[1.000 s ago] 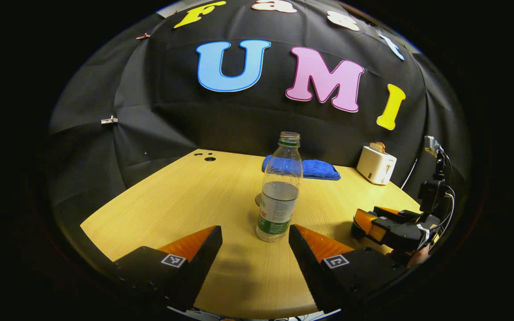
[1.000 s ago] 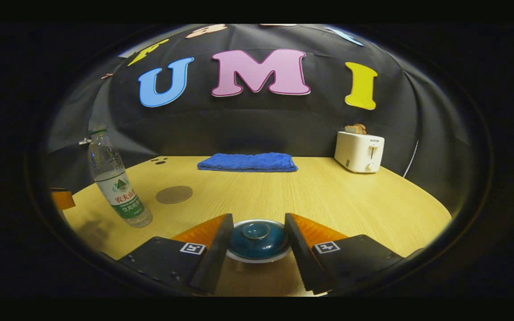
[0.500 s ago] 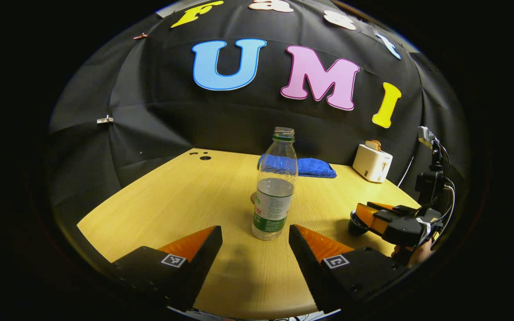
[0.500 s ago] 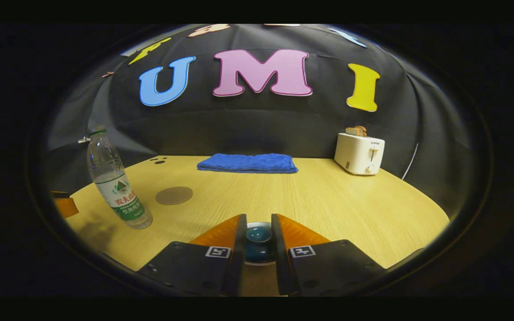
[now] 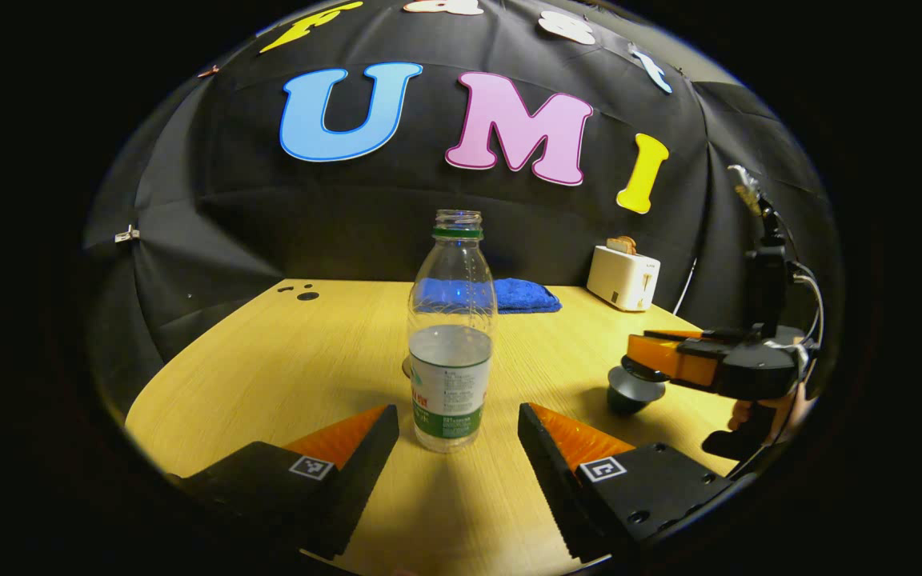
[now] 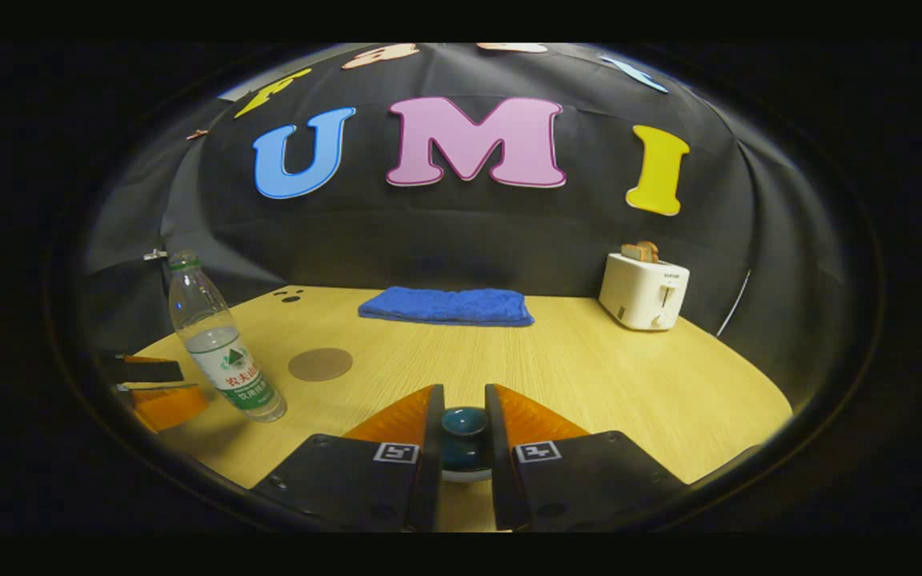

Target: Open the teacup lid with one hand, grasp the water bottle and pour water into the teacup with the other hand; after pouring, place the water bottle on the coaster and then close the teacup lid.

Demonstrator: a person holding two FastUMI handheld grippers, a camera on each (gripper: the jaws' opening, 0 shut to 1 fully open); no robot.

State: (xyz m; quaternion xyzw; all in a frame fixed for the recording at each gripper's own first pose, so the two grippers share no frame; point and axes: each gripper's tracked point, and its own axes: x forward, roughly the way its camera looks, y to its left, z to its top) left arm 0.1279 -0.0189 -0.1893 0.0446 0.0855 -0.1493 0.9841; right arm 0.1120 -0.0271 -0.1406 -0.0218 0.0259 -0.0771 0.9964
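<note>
A clear, uncapped water bottle (image 5: 450, 360), about half full, stands upright on the wooden table (image 5: 269, 376), just ahead of my open left gripper (image 5: 457, 432) and in line with the gap between its fingers. My right gripper (image 6: 463, 416) is shut on the knob of the teal teacup lid (image 6: 463, 452). In the left gripper view that right gripper (image 5: 669, 360) holds the lid slightly above the dark teacup (image 5: 629, 396). In the right gripper view the bottle (image 6: 225, 344) stands at the left, with the round brown coaster (image 6: 320, 364) just right of it.
A folded blue towel (image 6: 445, 306) lies at the back of the table, and a white toaster (image 6: 643, 292) stands at the back right. My left gripper (image 6: 157, 392) shows at the left edge beside the bottle. A hand (image 5: 773, 412) holds the right gripper.
My right gripper shut on the lid's knob and rose, lifting the lid off the teacup. My left gripper moved in towards the bottle, which now stands nearer its fingertips.
</note>
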